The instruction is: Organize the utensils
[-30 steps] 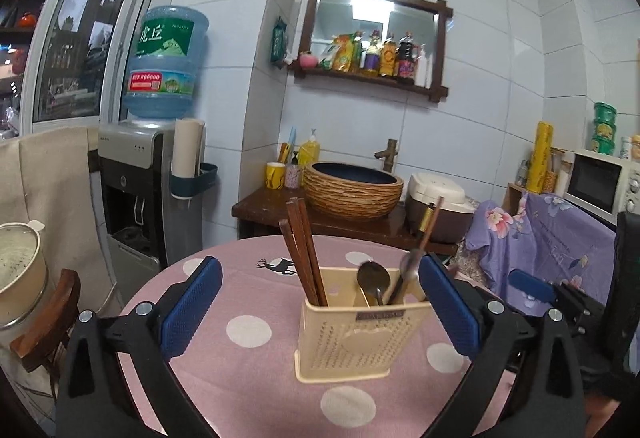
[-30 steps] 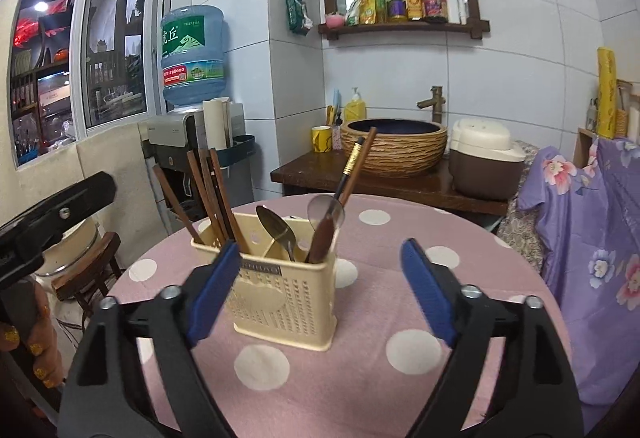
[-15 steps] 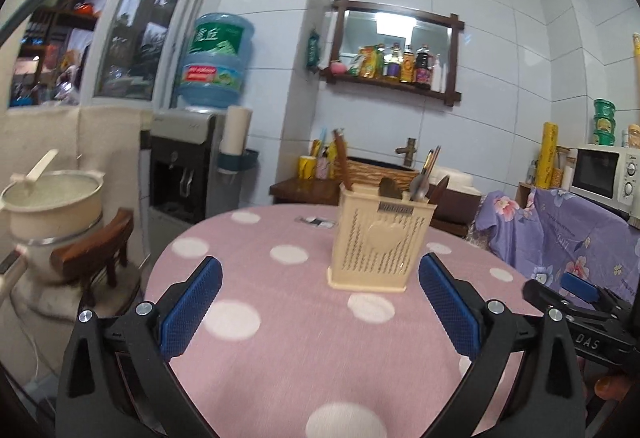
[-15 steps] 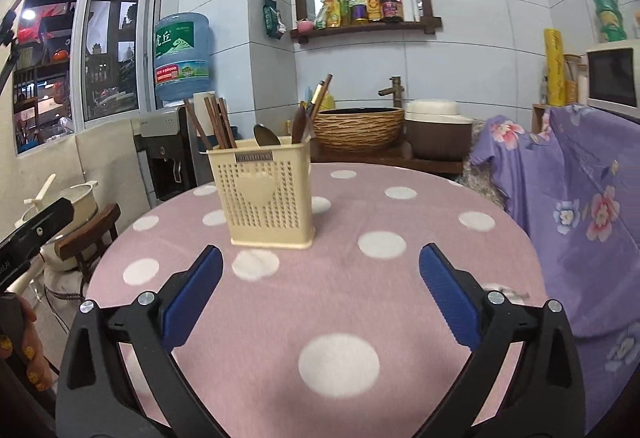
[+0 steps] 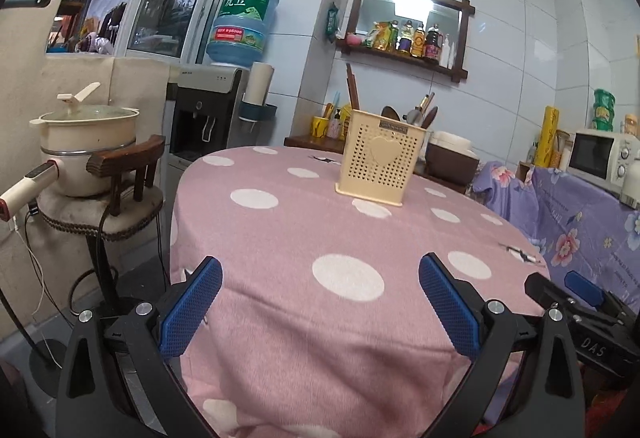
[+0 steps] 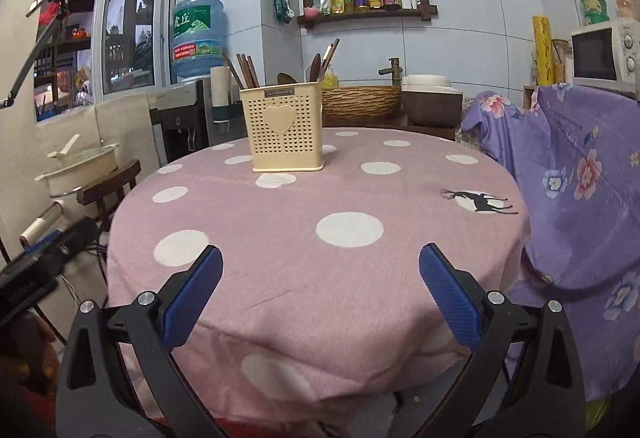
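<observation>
Utensil holder (image 6: 286,130) well beyond open R gripper (image 6: 320,290).

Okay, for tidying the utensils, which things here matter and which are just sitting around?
Part of the job:
- utensil holder
- chopsticks standing in it
- spoons standing in it
- left gripper, open, nothing between its fingers
- right gripper, open, nothing between its fingers

Just lying about:
- water dispenser
- pot
- microwave
- woven basin
</observation>
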Demonstrator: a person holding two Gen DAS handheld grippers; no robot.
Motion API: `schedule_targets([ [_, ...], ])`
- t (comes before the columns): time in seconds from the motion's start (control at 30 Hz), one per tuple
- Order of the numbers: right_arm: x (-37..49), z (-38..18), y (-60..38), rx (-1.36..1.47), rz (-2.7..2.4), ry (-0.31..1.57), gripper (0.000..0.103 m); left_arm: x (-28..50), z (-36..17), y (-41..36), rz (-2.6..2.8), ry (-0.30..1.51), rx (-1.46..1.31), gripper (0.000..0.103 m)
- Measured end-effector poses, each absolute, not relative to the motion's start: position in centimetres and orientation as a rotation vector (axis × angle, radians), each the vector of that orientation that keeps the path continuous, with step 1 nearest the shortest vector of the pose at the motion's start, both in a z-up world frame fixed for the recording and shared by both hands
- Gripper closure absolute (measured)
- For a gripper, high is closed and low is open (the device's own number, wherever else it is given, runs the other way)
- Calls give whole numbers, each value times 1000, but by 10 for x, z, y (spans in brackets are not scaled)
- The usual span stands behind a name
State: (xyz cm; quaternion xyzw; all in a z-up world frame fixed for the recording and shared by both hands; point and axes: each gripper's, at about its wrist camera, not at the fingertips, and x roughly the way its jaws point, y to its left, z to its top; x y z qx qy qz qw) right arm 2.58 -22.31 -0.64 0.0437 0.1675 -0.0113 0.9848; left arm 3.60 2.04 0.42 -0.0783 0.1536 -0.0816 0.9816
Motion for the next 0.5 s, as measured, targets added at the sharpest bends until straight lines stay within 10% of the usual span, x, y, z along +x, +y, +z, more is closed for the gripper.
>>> schedule_targets([
  [0.5,11,-8,-219,77,1,344,6,21,0,20,-122,276,-146,5],
])
